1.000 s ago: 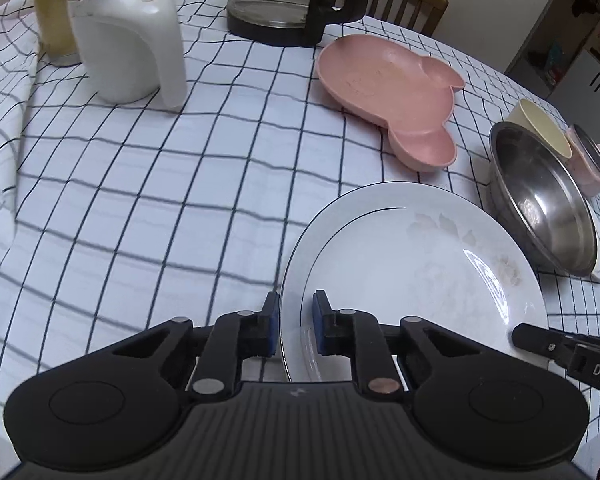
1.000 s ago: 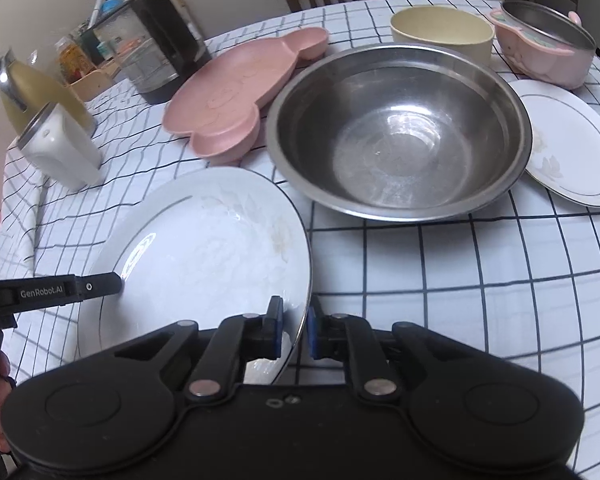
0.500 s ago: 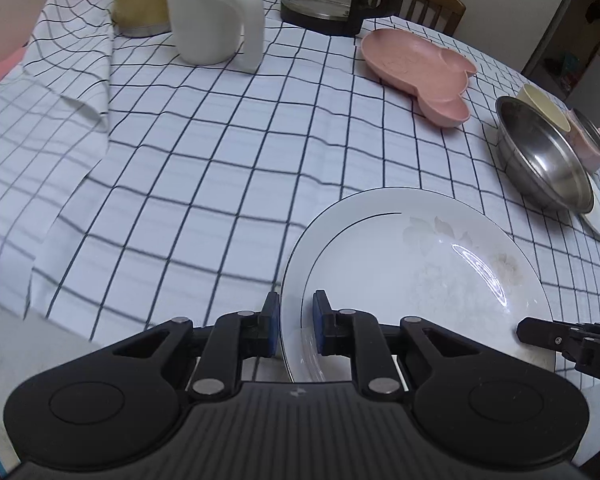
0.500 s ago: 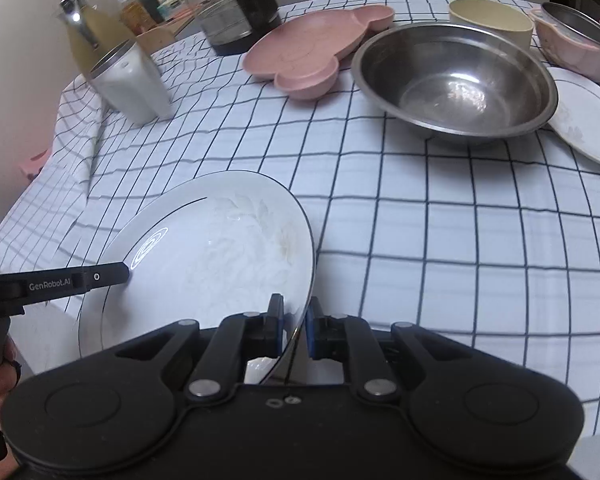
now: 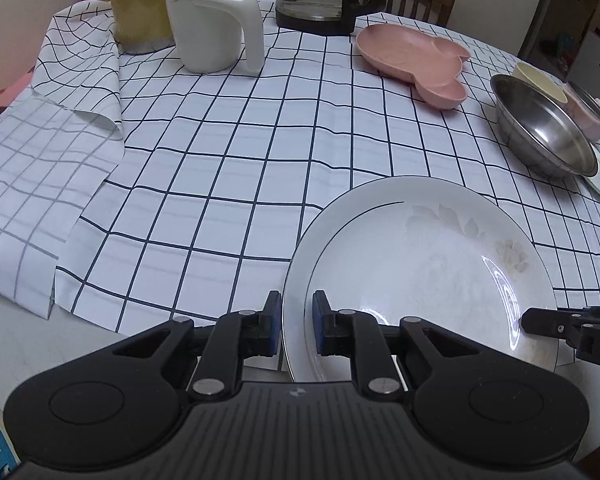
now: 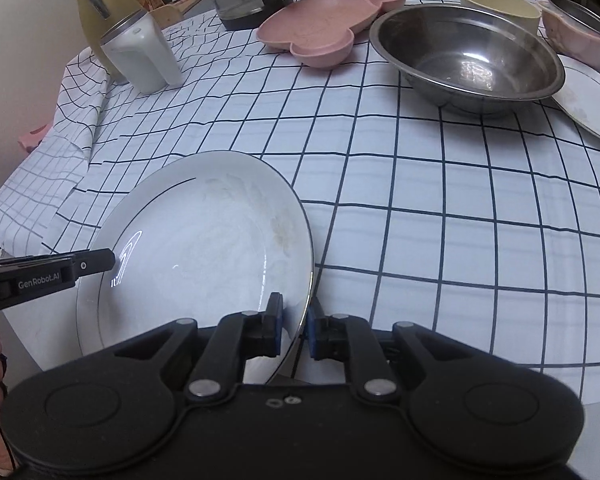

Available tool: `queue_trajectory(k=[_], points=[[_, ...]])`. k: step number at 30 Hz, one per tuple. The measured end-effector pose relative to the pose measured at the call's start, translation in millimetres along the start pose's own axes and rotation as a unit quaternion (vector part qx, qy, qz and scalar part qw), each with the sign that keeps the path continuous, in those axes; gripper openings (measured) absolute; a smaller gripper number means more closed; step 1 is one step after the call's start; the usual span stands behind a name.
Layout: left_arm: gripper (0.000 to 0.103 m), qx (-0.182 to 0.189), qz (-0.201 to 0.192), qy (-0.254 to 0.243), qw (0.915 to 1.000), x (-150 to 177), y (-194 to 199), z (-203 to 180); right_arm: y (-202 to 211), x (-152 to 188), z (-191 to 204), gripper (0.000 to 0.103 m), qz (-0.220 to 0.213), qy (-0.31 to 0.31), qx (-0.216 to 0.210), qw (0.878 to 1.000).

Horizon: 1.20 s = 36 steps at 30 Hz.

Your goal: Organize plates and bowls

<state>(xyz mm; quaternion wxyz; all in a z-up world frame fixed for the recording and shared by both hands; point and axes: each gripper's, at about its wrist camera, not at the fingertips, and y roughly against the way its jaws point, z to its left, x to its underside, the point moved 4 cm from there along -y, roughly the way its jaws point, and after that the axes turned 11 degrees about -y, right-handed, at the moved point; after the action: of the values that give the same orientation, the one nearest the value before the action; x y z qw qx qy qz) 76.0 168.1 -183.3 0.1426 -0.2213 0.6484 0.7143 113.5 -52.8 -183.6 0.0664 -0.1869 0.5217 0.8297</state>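
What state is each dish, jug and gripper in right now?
Large white plate: held by both grippers.
Left gripper: shut on its rim.
Right gripper: shut on the opposite rim.
Steel bowl: upright, empty.
Pink divided plate: empty.
White jug: upright, lidless.

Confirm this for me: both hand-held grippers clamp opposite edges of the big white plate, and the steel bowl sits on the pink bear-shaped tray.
One part is wrong. The steel bowl does not sit on the pink bear-shaped tray; it stands beside it on the tablecloth, overlapping a second white plate, as the right wrist view shows. The left hand-held gripper and right hand-held gripper do clamp opposite edges of the big white plate.
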Motion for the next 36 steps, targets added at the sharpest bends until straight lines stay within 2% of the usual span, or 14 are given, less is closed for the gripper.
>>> queue_trajectory(k=[4, 14, 17, 22, 26, 28, 30, 32, 34, 36], points=[[0.016, 0.004, 0.004, 0.003, 1.0, 2.9, -1.1, 4.0, 3.1, 0.3, 3.7, 0.022, -0.008, 0.008, 0.014, 1.0], [0.016, 0.004, -0.03, 0.005, 0.9995, 0.7, 22.5, 12.8, 27.0, -2.0, -3.7, 0.029, -0.039, -0.008, 0.03, 0.999], [0.016, 0.012, -0.046, -0.001, 0.9989, -5.0, 33.3, 8.0, 39.9, -3.1, -0.9, 0.04, -0.057, -0.005, 0.026, 0.998], [0.026, 0.032, -0.076, -0.014, 0.9965, -15.4, 50.2, -5.8, 60.9, -7.3, 4.9, 0.04, -0.083, 0.002, 0.022, 0.996], [0.027, 0.056, -0.095, -0.024, 0.9936, -25.2, 60.6, -20.6, 76.1, -9.5, 6.8, 0.043, -0.102, 0.008, 0.022, 0.994], [0.027, 0.065, -0.103, -0.033, 0.992, -30.0, 64.6, -30.0, 82.2, -10.4, 6.0, 0.057, -0.111, 0.01, 0.024, 0.993], [0.028, 0.073, -0.108, -0.044, 0.9905, -34.3, 67.4, -39.7, 88.6, -11.4, 4.9, 0.062, -0.123, 0.012, 0.023, 0.992], [0.032, 0.08, -0.113, -0.05, 0.9892, -38.0, 69.8, -49.5, 93.9, -13.1, 2.2, 0.065, -0.13, 0.013, 0.028, 0.991], [0.049, 0.08, -0.118, -0.056, 0.9882, -41.9, 71.5, -59.0, 98.5, -15.0, -1.6, 0.067, -0.135, 0.011, 0.027, 0.99], [0.057, 0.081, -0.127, -0.059, 0.9869, -46.6, 73.5, -68.5, 102.3, -17.9, -6.9, 0.075, -0.14, 0.01, 0.029, 0.99]])
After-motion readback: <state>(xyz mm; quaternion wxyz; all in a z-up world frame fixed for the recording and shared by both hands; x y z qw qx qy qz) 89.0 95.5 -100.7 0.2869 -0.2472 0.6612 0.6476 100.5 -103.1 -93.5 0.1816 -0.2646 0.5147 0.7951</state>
